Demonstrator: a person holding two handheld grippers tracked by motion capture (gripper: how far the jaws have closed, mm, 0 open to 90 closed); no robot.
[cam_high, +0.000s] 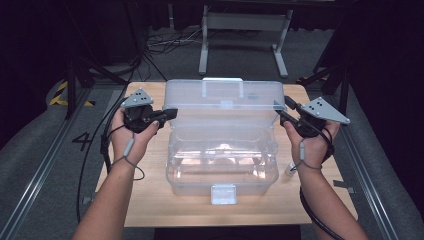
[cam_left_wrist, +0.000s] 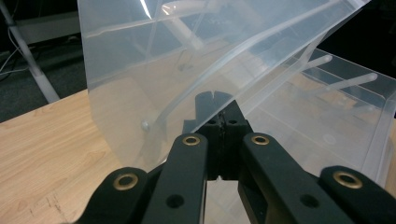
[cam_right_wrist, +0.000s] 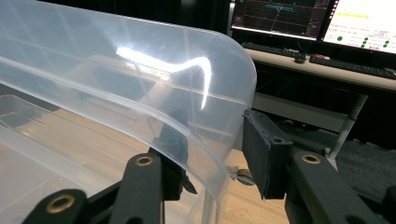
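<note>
Box: a clear plastic box (cam_high: 222, 165) sits at the middle of the wooden surface (cam_high: 150, 200), its white front latch (cam_high: 223, 194) facing the person; the tub looks empty
Lid: the clear lid (cam_high: 225, 102) stands raised at the back of the box, roughly upright and leaning slightly forward; its handle (cam_high: 222, 82) runs along the top edge
Left tongs: the left tongs (cam_high: 170, 113) meet the lid's left edge; in the left gripper view the jaws are pressed together with the lid's edge rib at their tips (cam_left_wrist: 219, 109); they appear to pinch that edge, though the contact itself is hard to make out
Right tongs: the right tongs (cam_right_wrist: 219, 144) straddle the lid's right corner, one pad inside the wall, the other outside; a gap shows beside the outer pad, so they are spread and not yet gripping
Step in hand: judged, taking hold of both lid ends to swing it down
Doing it well: close the right tongs squarely on the rim rather than the curved corner, where the pads may slip; move both hands evenly so the lid does not twist at its hinge; guide it down rather than let it drop
Small item: a white tube-like thing (cam_high: 290, 168) lies on the surface just right of the box; too small to identify
Surface: light wood grain, bare around the box
Room: dark; grey floor with cables (cam_high: 170, 42), a grey stand's legs (cam_high: 242, 45) behind the surface, black-and-yellow tape (cam_high: 62, 95) at left; lit monitors (cam_right_wrist: 322, 18) and keyboards on a desk in the right gripper view
</note>
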